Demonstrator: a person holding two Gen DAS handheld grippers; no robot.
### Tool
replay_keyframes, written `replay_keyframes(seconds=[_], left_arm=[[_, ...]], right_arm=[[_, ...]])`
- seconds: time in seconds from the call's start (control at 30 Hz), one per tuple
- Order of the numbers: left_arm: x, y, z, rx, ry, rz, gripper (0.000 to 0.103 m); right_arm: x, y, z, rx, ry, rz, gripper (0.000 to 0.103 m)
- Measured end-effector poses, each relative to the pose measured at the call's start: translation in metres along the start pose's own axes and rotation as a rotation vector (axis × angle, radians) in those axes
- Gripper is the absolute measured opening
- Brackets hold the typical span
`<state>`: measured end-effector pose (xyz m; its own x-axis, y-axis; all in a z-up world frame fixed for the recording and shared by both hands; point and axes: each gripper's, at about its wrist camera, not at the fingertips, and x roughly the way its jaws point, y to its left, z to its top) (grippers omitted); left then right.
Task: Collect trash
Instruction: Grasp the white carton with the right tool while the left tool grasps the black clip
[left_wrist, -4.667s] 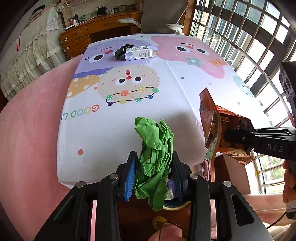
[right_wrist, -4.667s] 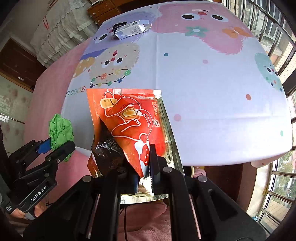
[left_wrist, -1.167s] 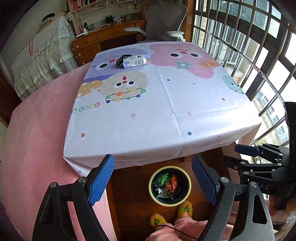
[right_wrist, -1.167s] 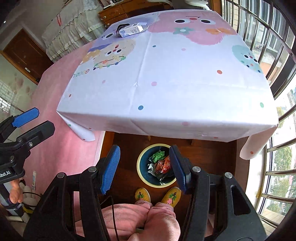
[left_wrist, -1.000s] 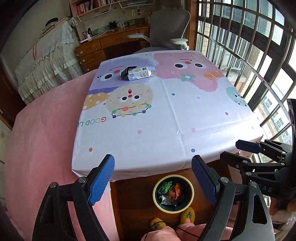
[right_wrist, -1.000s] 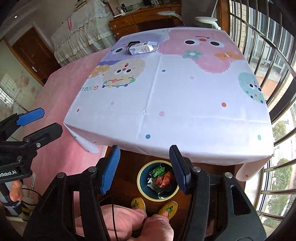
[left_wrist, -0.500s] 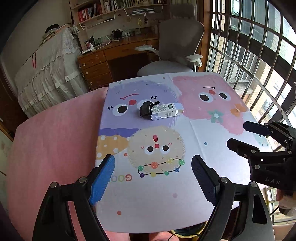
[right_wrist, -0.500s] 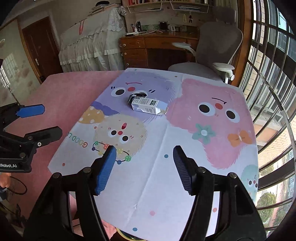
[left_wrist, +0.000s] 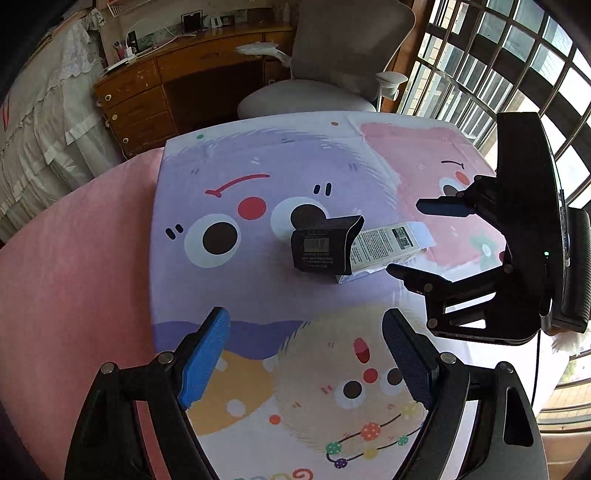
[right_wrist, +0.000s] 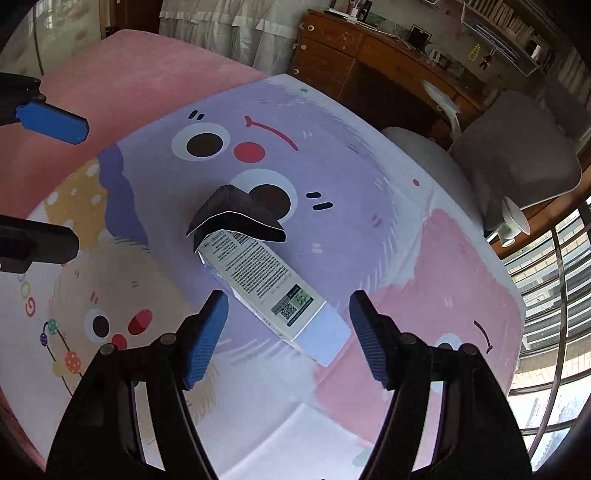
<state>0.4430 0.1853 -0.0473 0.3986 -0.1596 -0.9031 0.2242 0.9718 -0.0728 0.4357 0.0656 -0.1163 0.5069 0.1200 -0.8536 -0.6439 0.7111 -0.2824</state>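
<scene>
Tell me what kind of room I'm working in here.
Probably a home bedroom or study: a wooden desk with drawers, a grey office chair, and a cartoon tablecloth over the table by barred windows.

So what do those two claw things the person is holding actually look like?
Both are alike: a black plastic frame that forks into two arms joined by silver bolts. Each arm ends in a flat, ribbed blue pad. The left claw and the right claw share this build. Seen from the left wrist view, the right one has a bulky black body with a small green light and a thin black cable.
</scene>
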Motion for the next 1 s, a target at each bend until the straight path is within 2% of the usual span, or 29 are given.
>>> replay_keyframes(seconds=[0.17, 0.23, 0.3, 0.33, 0.53, 0.73, 1.0], left_arm=[[0.030, 0.007, 0.017, 0.021, 0.027, -0.041, 0.087], [0.039, 0.011, 0.024, 0.016, 0.039, -0.058, 0.087], [0.047, 0.015, 0.031, 0.013, 0.052, -0.076, 0.086], [0.051, 0.015, 0.035, 0.016, 0.057, -0.085, 0.087], [0.070, 0.010, 0.055, 0.047, 0.089, -0.140, 0.086], [0.083, 0.020, 0.073, 0.035, 0.100, -0.146, 0.086], [0.092, 0.039, 0.094, 0.022, 0.138, -0.176, 0.086]], right_arm=[[0.034, 0.002, 0.010, -0.073, 0.071, 0.061, 0.065], [0.045, 0.001, 0.011, -0.061, 0.109, 0.098, 0.055], [0.049, -0.003, 0.011, -0.034, 0.130, 0.114, 0.036], [0.049, -0.005, 0.010, -0.015, 0.133, 0.122, 0.033], [0.039, -0.017, -0.013, 0.106, 0.153, 0.165, 0.032], [0.031, -0.033, -0.043, 0.295, 0.152, 0.139, 0.032], [0.031, -0.053, -0.058, 0.565, 0.125, 0.090, 0.032]])
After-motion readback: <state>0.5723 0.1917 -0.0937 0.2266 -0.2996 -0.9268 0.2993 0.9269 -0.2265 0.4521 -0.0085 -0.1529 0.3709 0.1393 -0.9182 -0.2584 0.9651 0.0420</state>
